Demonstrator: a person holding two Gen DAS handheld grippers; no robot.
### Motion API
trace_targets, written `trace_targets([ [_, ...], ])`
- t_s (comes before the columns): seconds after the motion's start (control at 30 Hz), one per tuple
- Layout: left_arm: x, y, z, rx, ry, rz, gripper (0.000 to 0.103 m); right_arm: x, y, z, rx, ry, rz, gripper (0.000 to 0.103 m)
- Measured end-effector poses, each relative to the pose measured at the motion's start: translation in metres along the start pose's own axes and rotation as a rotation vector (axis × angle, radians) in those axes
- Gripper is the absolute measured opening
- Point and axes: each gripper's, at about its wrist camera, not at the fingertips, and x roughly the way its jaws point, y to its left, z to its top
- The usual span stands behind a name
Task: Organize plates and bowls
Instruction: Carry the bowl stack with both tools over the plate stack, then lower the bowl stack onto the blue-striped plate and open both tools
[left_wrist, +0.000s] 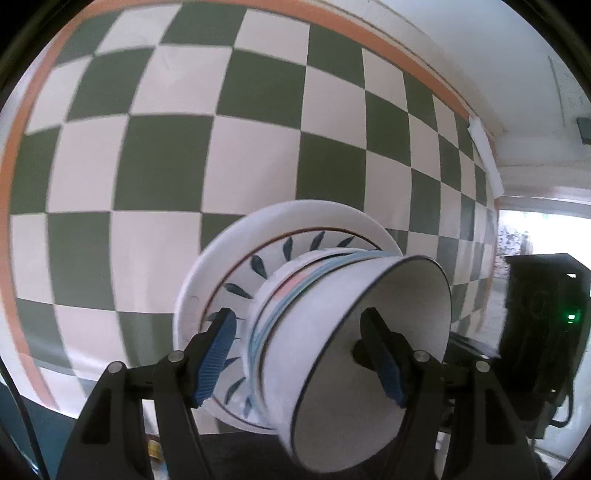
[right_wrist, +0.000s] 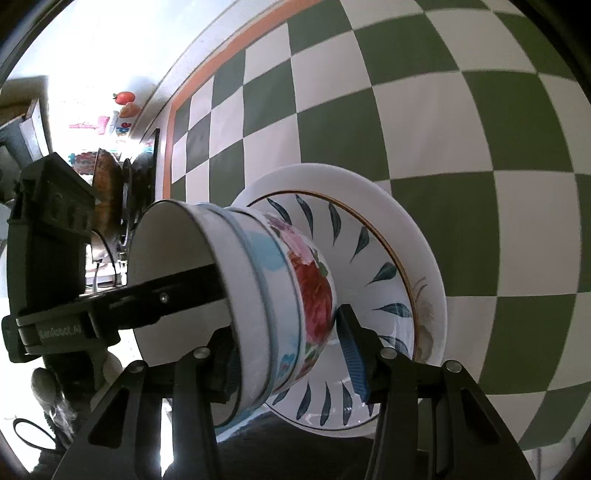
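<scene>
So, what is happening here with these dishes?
A person holds a stack of dishes with both grippers. The left gripper and the right gripper each clamp the nested bowls from opposite sides. The bowls sit on a leaf plate and a white plate, above the checkered cloth.

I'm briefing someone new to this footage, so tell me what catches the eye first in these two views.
First comes the stack of bowls nested on two plates, in the middle of both views. Each gripper straddles it from one side: the left gripper and the right gripper both have one finger inside the top bowl and one outside. Behind everything spreads the green and white checkered cloth with its orange border.
</scene>
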Motion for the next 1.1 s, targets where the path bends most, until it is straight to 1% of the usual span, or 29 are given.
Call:
trace_targets([
  [0.07, -0.009, -0.003, -0.004, 0.019, -0.035, 0.059, 0.068, -0.008, 0.006, -0.003, -0.023, -0.023, -0.032, 0.05],
  [0.17, -0.019, -0.004, -0.011, 0.034, -0.069, 0.097, 0.068, -0.02, 0.017, -0.011, -0.069, -0.059, -0.111, 0.05],
  [0.27, -0.029, -0.003, -0.021, 0.044, -0.108, 0.133, 0.068, -0.032, 0.026, -0.02, -0.097, -0.081, -0.15, 0.05],
  [0.33, -0.034, -0.003, -0.027, 0.051, -0.139, 0.139, 0.074, -0.038, 0.031, -0.027, -0.107, -0.091, -0.181, 0.05],
  [0.4, -0.043, -0.002, -0.035, 0.059, -0.187, 0.172, 0.092, -0.045, 0.035, -0.034, -0.114, -0.104, -0.203, 0.051],
  [0.47, -0.051, -0.001, -0.043, 0.062, -0.231, 0.206, 0.098, -0.053, 0.042, -0.043, -0.121, -0.13, -0.232, 0.06],
  [0.53, -0.06, 0.0, -0.049, 0.061, -0.265, 0.219, 0.099, -0.061, 0.048, -0.051, -0.131, -0.157, -0.249, 0.079],
  [0.63, -0.074, -0.001, -0.06, 0.065, -0.331, 0.239, 0.101, -0.073, 0.054, -0.063, -0.131, -0.2, -0.277, 0.089],
  [0.67, -0.08, -0.002, -0.065, 0.075, -0.359, 0.243, 0.101, -0.077, 0.057, -0.068, -0.13, -0.22, -0.292, 0.09],
  [0.8, -0.093, -0.009, -0.08, 0.114, -0.421, 0.269, 0.101, -0.096, 0.068, -0.087, -0.131, -0.315, -0.361, 0.093],
  [0.83, -0.098, -0.012, -0.087, 0.125, -0.446, 0.281, 0.101, -0.099, 0.07, -0.09, -0.129, -0.329, -0.369, 0.094],
  [0.9, -0.103, -0.016, -0.095, 0.146, -0.466, 0.286, 0.101, -0.109, 0.074, -0.099, -0.122, -0.37, -0.383, 0.094],
  [1.1, -0.119, -0.032, -0.127, 0.175, -0.544, 0.327, 0.101, -0.13, 0.086, -0.127, -0.138, -0.445, -0.423, 0.095],
])
